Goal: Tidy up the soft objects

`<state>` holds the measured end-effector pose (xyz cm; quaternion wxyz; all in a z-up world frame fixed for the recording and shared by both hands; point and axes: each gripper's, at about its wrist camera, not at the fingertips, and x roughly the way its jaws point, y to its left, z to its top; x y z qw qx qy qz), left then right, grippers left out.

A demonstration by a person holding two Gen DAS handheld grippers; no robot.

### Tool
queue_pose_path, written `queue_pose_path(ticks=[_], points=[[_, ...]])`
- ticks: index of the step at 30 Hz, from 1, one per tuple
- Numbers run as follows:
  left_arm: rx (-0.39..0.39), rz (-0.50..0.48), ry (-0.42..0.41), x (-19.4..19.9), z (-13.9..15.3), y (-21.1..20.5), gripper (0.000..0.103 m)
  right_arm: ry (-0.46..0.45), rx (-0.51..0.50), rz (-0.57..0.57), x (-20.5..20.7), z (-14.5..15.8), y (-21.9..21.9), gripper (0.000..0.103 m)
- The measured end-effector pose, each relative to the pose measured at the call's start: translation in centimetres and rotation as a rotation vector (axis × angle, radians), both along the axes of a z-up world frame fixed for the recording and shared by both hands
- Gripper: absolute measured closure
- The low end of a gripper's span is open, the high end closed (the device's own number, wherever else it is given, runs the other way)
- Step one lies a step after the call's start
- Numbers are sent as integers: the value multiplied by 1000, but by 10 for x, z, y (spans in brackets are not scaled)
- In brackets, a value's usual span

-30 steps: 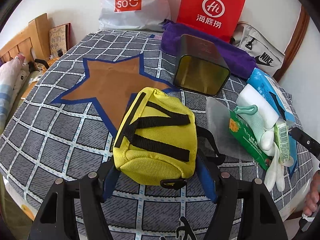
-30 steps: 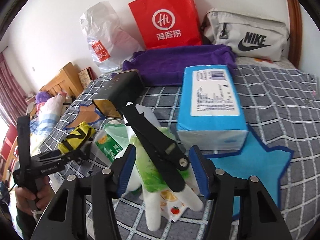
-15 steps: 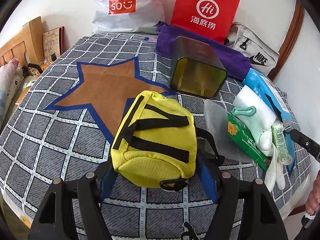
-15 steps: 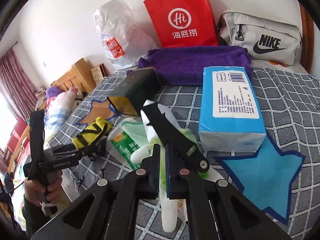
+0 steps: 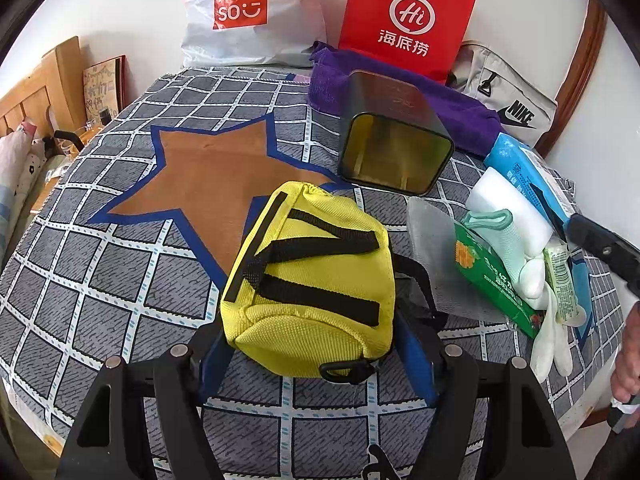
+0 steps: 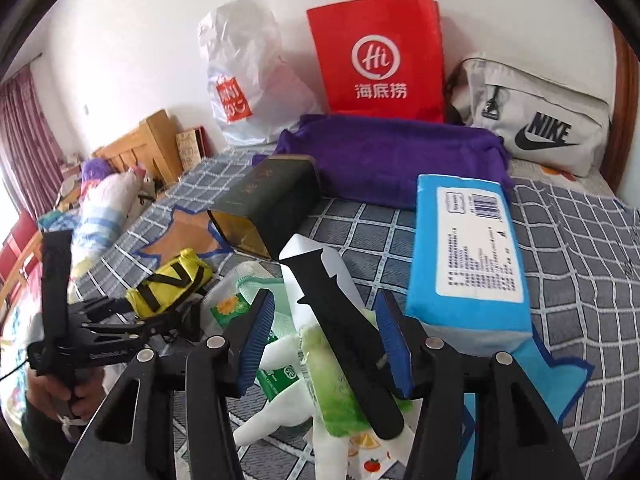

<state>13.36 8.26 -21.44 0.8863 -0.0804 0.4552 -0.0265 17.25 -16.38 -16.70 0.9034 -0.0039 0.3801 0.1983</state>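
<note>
Your left claw (image 5: pixel 310 354) grips the yellow pouch (image 5: pixel 308 280) on the checked bedspread (image 5: pixel 100 264), near the brown star. Beyond it, the dark tin (image 5: pixel 394 152) lies on its side, mouth toward you, nothing visible inside. Your right claw (image 6: pixel 322 332) is opening over the white glove (image 6: pixel 288 396) and black knife (image 6: pixel 344 344), pressing neither.

Tin (image 5: pixel 394 152) lies on bed (image 5: pixel 120 264). Pouch (image 5: pixel 308 280) before it; towel (image 5: pixel 460 108) behind; tissue pack (image 5: pixel 520 164) to its right.
</note>
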Motion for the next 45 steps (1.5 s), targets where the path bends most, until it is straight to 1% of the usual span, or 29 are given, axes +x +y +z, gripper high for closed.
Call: queue_pose_path(ticks=[2, 3, 5, 7, 9, 13, 19, 22, 24, 26, 30, 32, 36, 38, 40, 41, 43, 45], points=[[0, -3, 0, 1, 0, 1, 32, 4, -66, 19, 7, -8, 10, 51], [-1, -5, 1, 1, 0, 1, 32, 0, -80, 14, 8, -10, 12, 61], [-5, -9, 1, 1, 0, 3, 32, 4, -65, 33, 8, -10, 11, 83], [-8, -9, 1, 2, 0, 3, 32, 4, -17, 50, 5, -4, 7, 90], [-5, -8, 1, 3, 0, 3, 32, 11, 19, 69, 3, 2, 4, 94], [1, -12, 0, 3, -1, 2, 31, 2, 24, 47, -5, 13, -5, 96], [-6, -5, 5, 2, 0, 4, 31, 19, 106, -38, -23, 29, -38, 97], [5, 5, 9, 3, 0, 1, 31, 10, 137, -46, -32, 35, -46, 97], [14, 11, 14, 4, 0, 0, 31, 13, 130, -39, -28, 29, -42, 97], [19, 13, 18, 4, 0, -1, 31, 37, 126, -32, -19, 17, -34, 97], [12, 12, 27, 4, 1, 0, 31, 69, 63, -59, -8, -7, -28, 93], [13, 13, 26, 4, 0, 0, 31, 96, 76, -53, -8, -16, -32, 93], [32, 17, 30, 4, 0, -2, 31, 116, 112, -48, -7, -27, -40, 92], [42, 19, 35, 5, 0, -4, 31, 108, 125, -50, -3, -31, -40, 92], [43, 21, 37, 5, 0, -4, 31, 94, 110, -39, 1, -34, -35, 95], [38, 24, 35, 5, 1, -3, 31, 75, 83, -37, 1, -34, -31, 98], [20, 32, 29, 4, 1, 0, 33, 31, 57, -58, -2, -29, -33, 100], [17, 31, 25, 2, 3, 1, 35, 17, 84, -74, -6, -21, -45, 100]])
